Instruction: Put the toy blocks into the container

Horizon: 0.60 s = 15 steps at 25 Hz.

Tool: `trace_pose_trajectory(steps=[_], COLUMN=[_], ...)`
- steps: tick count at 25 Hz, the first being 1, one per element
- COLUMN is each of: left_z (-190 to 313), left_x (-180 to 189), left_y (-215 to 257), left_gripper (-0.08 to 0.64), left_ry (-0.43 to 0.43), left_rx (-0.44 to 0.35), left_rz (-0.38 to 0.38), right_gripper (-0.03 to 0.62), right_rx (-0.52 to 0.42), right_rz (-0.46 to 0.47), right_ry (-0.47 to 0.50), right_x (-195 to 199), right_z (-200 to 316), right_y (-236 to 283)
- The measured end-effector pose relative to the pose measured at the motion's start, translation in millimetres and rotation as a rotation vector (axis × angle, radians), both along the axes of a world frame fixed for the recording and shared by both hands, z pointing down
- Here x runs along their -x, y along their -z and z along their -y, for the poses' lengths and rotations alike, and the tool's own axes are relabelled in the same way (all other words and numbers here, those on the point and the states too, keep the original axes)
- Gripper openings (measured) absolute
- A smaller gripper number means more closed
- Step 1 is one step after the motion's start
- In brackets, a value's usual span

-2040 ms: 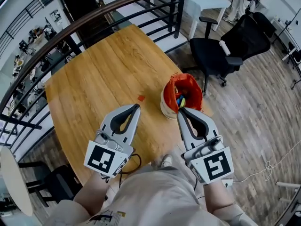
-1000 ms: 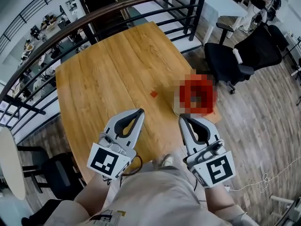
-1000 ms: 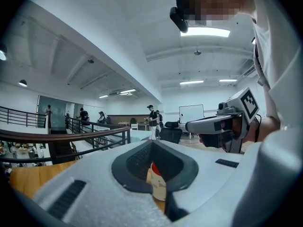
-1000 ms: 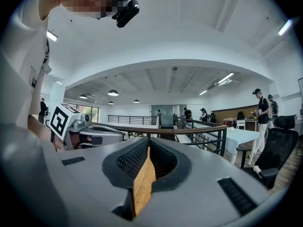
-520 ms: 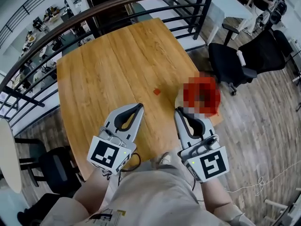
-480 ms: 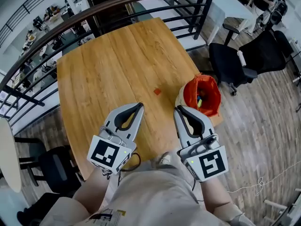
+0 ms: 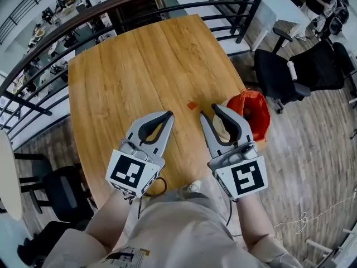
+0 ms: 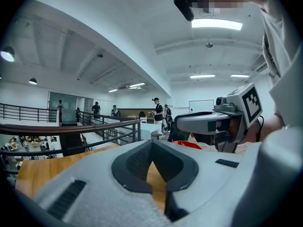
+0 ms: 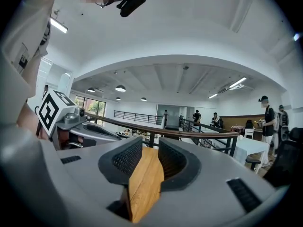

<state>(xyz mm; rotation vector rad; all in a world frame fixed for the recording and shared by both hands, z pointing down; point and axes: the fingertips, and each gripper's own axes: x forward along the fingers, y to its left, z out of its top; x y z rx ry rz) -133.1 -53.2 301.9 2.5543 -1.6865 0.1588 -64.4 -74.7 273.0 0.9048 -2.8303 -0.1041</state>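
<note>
**Head view, then each gripper view: grippers, block and container on the table**

Head view. A wooden table (image 7: 122, 66) is being viewed from above. The left gripper (image 7: 168, 115) is being held over it with its fingertips pressed together, nothing being grasped. The right gripper (image 7: 208, 111) is being held beside it. Its jaws have just been opening and are being kept apart, with nothing between them. One small red block (image 7: 192, 105) is lying on the wood just ahead of the two grippers' tips, apart from the orange-red container (image 7: 255, 113). The container is being partly covered by the right gripper near the table's right edge, and its contents cannot be told.

Left gripper view. The left gripper (image 8: 152, 150) is being shown clenched at its tips, over bare table (image 8: 42, 167). The right gripper (image 8: 203, 122) and a strip of the container (image 8: 189, 144) are being shown to the right.

Right gripper view. The right gripper (image 9: 150, 148) is being shown released, only table (image 9: 144, 183) being framed between its pads. The left gripper (image 9: 90, 131) is being shown at the left.
</note>
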Motion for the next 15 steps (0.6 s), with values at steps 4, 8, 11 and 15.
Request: trace_pose_trajectory(steps=[4, 8, 11, 15], left_z=[11.5, 23.0, 32.2, 46.1], left_x=[11.1, 18.3, 23.4, 30.5], left_y=[-8.5, -24.0, -34.0, -47.4], left_gripper=[0.012, 0.012, 0.012, 0.012], left_ry=[0.016, 0.017, 0.022, 0.023], left_rx=[0.012, 0.046, 0.058, 0.092], left_rz=[-0.008, -0.023, -0.027, -0.057], right_gripper=[0.123, 0.135, 0.138, 0.143], right_rx=[0.032, 0.031, 0.058, 0.099], right_rz=[-0.059, -0.099, -0.121, -0.163], right_ry=[-0.006, -0.037, -0.053, -0.059], right_x=[12.9, 23.2, 29.8, 36.1], right_z=[18.5, 41.8, 62.2, 85.2], right_y=[-23.9, -54.7, -81.4, -115.8])
